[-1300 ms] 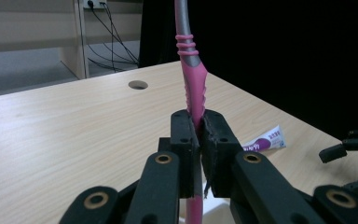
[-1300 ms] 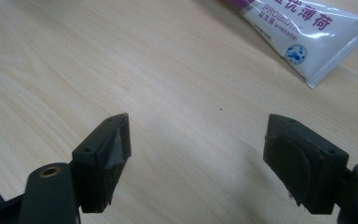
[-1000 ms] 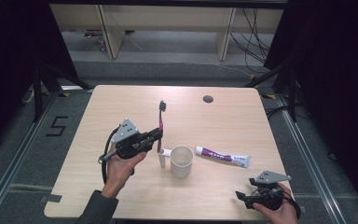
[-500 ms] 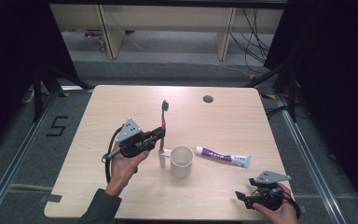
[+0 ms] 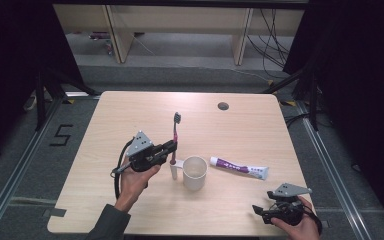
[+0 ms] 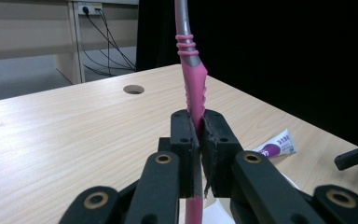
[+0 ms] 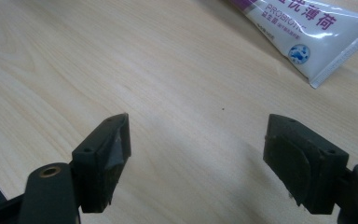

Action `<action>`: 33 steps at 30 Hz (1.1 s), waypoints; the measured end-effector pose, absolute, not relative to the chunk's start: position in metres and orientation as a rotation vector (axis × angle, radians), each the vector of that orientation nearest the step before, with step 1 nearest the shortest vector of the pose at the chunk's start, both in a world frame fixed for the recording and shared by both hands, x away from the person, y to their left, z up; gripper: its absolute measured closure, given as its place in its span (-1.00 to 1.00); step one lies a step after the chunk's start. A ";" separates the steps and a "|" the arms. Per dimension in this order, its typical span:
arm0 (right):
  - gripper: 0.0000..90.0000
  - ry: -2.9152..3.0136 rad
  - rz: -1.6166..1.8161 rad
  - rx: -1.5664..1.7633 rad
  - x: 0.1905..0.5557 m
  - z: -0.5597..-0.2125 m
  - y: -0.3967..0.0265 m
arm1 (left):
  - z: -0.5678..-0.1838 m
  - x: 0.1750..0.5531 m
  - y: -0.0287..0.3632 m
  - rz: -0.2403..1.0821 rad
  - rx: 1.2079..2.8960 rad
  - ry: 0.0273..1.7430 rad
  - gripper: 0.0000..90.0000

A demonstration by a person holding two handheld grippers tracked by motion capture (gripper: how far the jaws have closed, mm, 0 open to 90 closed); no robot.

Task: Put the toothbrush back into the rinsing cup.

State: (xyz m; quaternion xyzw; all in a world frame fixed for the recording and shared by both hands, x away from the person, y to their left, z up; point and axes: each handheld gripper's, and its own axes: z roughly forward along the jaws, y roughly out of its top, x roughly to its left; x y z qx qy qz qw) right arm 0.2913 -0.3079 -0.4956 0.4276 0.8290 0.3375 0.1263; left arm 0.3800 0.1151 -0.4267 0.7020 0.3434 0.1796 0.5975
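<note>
A: Start big. What's on the wooden table?

B: A white cup near the middle, and a toothpaste tube lying flat just to its right.

A: And the grippers?

B: The left gripper is clamped on the pink handle of a toothbrush, held upright with bristles on top, just left of the cup. The right gripper rests at the near right corner, its jaws spread wide over bare wood.

A: What's the risk?

B: The grip looks narrow, low on the handle. I'd guess the brush could pivot between the pads, or its lower end could knock the cup if swung across.
</note>
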 end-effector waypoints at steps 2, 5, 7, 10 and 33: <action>-0.47 2.415 0.984 1.237 0.291 -0.495 -0.308 | -0.428 0.381 0.115 0.412 1.624 0.791 0.85; -0.47 2.416 0.989 1.239 0.291 -0.497 -0.308 | -0.432 0.380 0.116 0.411 1.634 0.796 0.85; -0.47 2.417 0.992 1.251 0.291 -0.496 -0.307 | -0.435 0.380 0.116 0.405 1.632 0.803 0.85; -0.47 2.422 0.986 1.247 0.291 -0.496 -0.307 | -0.438 0.380 0.116 0.400 1.634 0.808 0.85; -0.47 2.424 0.977 1.230 0.292 -0.497 -0.308 | -0.463 0.375 0.122 0.391 1.711 0.827 0.78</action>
